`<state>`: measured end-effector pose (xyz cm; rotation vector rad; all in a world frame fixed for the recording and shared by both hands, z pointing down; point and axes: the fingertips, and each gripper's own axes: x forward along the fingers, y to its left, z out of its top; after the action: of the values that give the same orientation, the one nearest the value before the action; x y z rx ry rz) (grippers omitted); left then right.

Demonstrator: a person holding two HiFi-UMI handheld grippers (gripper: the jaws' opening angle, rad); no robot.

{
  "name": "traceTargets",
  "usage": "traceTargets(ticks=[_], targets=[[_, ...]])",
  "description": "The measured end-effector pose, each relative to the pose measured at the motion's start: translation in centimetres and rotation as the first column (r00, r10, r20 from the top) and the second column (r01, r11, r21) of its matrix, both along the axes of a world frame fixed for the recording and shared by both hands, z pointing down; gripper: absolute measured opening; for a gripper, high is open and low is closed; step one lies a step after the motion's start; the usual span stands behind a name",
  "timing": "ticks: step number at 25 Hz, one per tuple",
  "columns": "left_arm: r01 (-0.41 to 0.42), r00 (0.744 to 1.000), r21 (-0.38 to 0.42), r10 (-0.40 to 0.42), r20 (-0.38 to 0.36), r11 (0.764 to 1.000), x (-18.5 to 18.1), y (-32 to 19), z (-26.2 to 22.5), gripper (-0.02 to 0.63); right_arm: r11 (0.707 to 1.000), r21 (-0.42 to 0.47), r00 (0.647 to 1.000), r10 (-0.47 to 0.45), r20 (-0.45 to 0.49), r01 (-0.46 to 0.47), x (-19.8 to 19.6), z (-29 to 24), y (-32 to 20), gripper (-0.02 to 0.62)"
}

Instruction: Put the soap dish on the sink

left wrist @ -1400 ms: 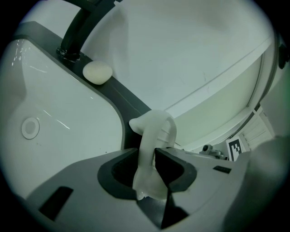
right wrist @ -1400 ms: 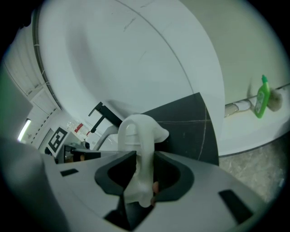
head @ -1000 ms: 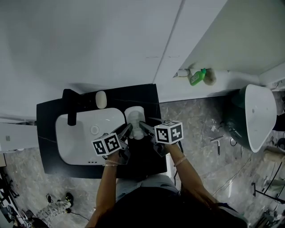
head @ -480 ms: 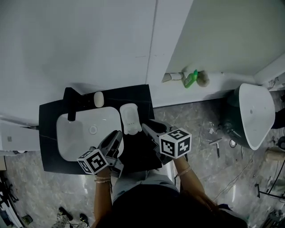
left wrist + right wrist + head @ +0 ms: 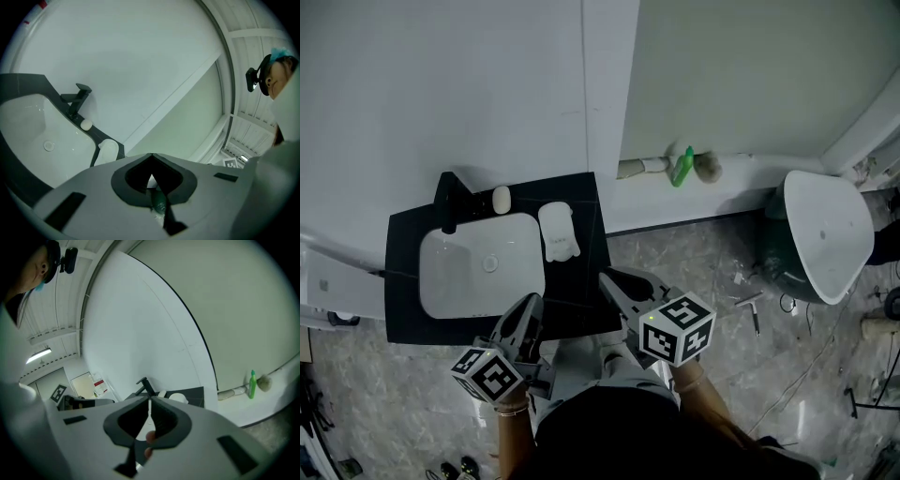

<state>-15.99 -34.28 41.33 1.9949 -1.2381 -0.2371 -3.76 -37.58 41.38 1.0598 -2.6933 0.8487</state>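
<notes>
**Soap dish (image 5: 558, 231) on sink counter (image 5: 403, 281); both grippers empty**

Placement reads as done. The dish lies flat on the black counter, just beside the right rim of the basin (image 5: 459, 281). It is apart from the faucet (image 5: 448, 202) and the bar of soap (image 5: 502, 199) at the back. Left gripper (image 5: 529, 303) and right gripper (image 5: 606, 277) hover at the counter's front, well apart from the dish. The jaws of both have just been closing. In each gripper view the tips now meet with nothing between them.

Risks, judged:
- The dish sits between the basin rim and the counter's right edge, with only a strip of bare counter on either side. A knock from a returning gripper could send it into the basin or off the edge to the floor (image 5: 712, 272).
- The counter looks polished. If wet, a smooth-bottomed dish would slide easily.
- The soap is not in the dish, but the task does not ask for that.

Materials and shapes:
- Dish: white, oblong, rounded corners, raised rim, glossy. Plastic or ceramic, cannot tell.
- Counter: dark slab, smooth, slight sheen.
- Basin: white, glazed, rounded rectangle, drain in the middle.
- Faucet: black, angular, matte.
- Soap: pale, oval.
- Floor: grey mottled stone, hard. A fall there could chip or crack a ceramic dish.
</notes>
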Motion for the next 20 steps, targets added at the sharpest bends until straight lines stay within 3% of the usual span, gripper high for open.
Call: traceTargets(ticks=[5, 10, 14, 20], targets=[[0.007, 1.0, 0.013, -0.007, 0.016, 1.0, 2.0, 4.6, -1.2, 0.005, 1.0, 0.002, 1.0, -0.02, -0.014, 0.02, 1.4, -0.6, 5.2, 0.021], [0.028, 0.999, 0.011, -0.028, -0.019, 1.0, 3.3, 8.3, -1.3, 0.005, 0.999, 0.016, 0.999, -0.039, -0.008, 0.04, 2.4, -1.2, 9.1, 0.02], [-0.002, 0.999, -0.007, 0.002, -0.045, 1.0, 4.9, 10.2, -0.5, 0.005, 0.997, 0.065, 0.999, -0.032, -0.002, 0.032, 3.3, -2.1, 10.5, 0.02], [-0.022, 1.0, -0.015, 0.021, -0.012, 1.0, 5.8, 11.4, -0.5, 0.005, 0.995, 0.1, 0.999, -0.027, -0.022, 0.029, 3.8, -2.8, 11.3, 0.018]])
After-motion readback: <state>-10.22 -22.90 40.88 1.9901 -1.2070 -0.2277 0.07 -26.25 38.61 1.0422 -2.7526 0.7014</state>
